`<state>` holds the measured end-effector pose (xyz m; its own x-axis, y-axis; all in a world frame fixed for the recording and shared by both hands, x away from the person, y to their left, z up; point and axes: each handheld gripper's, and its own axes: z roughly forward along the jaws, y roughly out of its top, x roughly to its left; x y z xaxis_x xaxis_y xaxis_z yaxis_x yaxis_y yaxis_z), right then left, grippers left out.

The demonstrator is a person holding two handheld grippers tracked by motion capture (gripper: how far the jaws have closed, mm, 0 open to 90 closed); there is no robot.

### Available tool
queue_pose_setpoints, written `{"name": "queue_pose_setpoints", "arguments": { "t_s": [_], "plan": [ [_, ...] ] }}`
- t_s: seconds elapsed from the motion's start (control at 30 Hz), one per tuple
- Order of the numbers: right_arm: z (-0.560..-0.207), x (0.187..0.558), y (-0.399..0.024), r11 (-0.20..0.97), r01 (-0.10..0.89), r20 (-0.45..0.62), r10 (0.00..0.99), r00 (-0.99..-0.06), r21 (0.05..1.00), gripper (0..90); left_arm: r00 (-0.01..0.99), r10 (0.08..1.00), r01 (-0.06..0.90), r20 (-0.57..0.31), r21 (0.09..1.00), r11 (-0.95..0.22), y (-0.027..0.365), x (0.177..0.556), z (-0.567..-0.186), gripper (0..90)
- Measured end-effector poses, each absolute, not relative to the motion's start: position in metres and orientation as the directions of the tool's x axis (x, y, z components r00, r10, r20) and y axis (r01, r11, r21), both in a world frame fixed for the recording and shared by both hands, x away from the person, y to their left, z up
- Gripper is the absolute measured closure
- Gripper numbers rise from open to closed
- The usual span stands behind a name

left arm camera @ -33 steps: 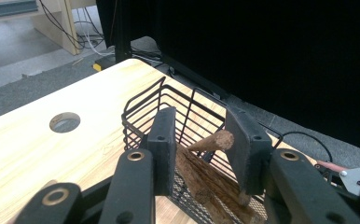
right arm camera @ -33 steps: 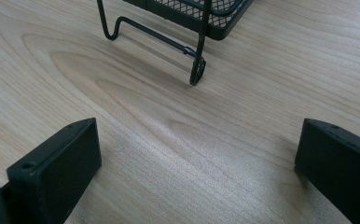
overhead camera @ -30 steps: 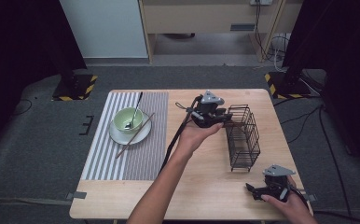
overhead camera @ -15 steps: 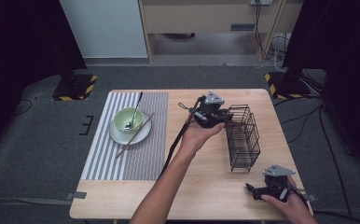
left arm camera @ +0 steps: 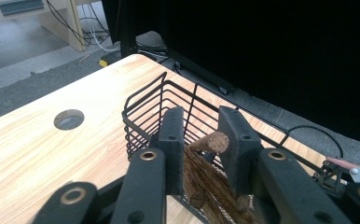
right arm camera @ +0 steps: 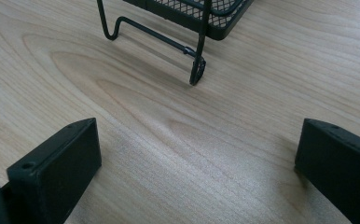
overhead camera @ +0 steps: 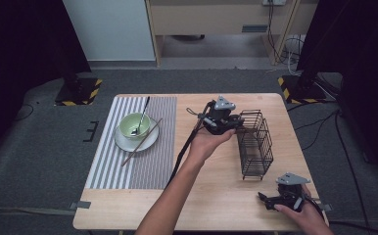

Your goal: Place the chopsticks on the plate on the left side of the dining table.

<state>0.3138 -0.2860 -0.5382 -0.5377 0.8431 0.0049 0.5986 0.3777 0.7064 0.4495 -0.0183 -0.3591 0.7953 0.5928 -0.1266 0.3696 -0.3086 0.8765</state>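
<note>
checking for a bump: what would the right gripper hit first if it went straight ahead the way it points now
Probably the foot of the wire basket. The right gripper lies low on the table with its jaws wide open, nothing between them, and bare wood ahead up to that foot; depth is hard to judge.

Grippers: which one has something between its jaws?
The left gripper: its jaws have just been closing around brown sticks at the wire basket. The right gripper holds its jaws wide apart over bare table.
</note>
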Motion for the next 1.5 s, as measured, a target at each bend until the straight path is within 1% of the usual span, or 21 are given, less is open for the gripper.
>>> {"name": "queue_pose_setpoints", "arguments": {
  "t_s": [0.37,0.7,1.03,1.27,1.43,1.5],
  "plan": [
    [-0.538,0.314,-0.286,0.378,0.599,0.005,0.843,-0.538,0.706,0.4,0.791,0.600,0.365,-0.119,0.878,-0.308,-0.020,0.448,-0.359,82.4],
    [-0.538,0.314,-0.286,0.376,0.600,0.007,0.844,-0.537,0.706,0.4,0.794,0.597,0.347,-0.116,0.892,-0.288,-0.019,0.447,-0.358,83.4],
    [-0.538,0.314,-0.286,0.377,0.599,0.006,0.843,-0.537,0.706,0.4,0.789,0.600,0.338,-0.130,0.908,-0.247,-0.005,0.445,-0.355,83.5],
    [-0.538,0.314,-0.286,0.377,0.599,0.006,0.843,-0.537,0.706,0.4,0.788,0.593,0.332,-0.169,0.927,-0.177,0.008,0.445,-0.351,83.5],
    [-0.538,0.314,-0.286,0.377,0.599,0.006,0.843,-0.537,0.706,0.4,0.783,0.599,0.315,-0.167,0.937,-0.151,0.014,0.444,-0.348,83.5],
    [-0.538,0.314,-0.286,0.377,0.599,0.006,0.843,-0.538,0.706,0.4,0.779,0.600,0.313,-0.179,0.942,-0.125,0.017,0.444,-0.347,83.5]
  ]
}}
